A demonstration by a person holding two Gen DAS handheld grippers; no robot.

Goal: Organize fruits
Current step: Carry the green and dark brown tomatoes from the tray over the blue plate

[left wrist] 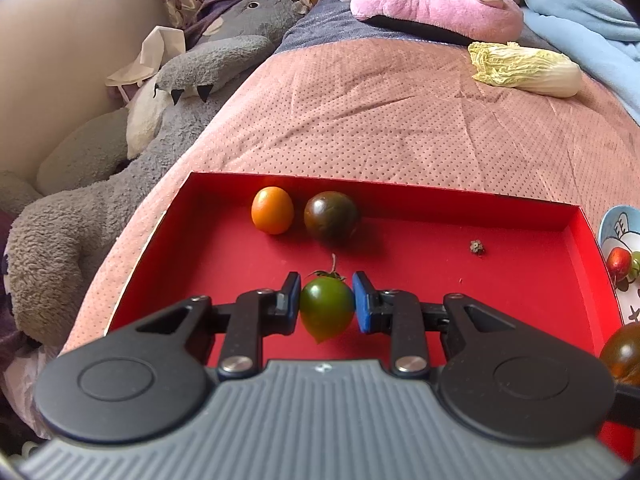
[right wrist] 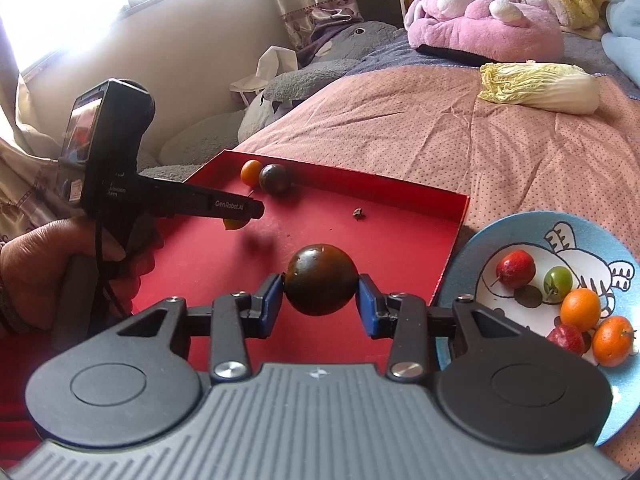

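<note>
I grip a green tomato (left wrist: 326, 308) in my left tool (left wrist: 326, 300) and a dark tomato (right wrist: 321, 279) in my right tool (right wrist: 321, 294), both above the red tray (left wrist: 440, 200), and next each needs setting down beside the fruits at its far wall

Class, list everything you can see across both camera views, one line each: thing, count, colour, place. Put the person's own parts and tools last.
Shallow cardboard tray: one, red, on the bed.
Small round orange fruit: one, at the tray's far wall.
Dark brownish round tomato: one, beside that orange fruit.
Green pointed tomato: one, between the left gripper's pads.
Large dark round tomato: one, between the right gripper's pads.
Cartoon plate: one, blue and white, right of the tray.
Plate fruits: two red, one green, two orange.
Napa cabbage: one, pale yellow, farther up the bed.
Plush toys: grey, pink.
Left gripper: shut.
Right gripper: shut.
Hand: one, holding the left gripper's handle.
</note>
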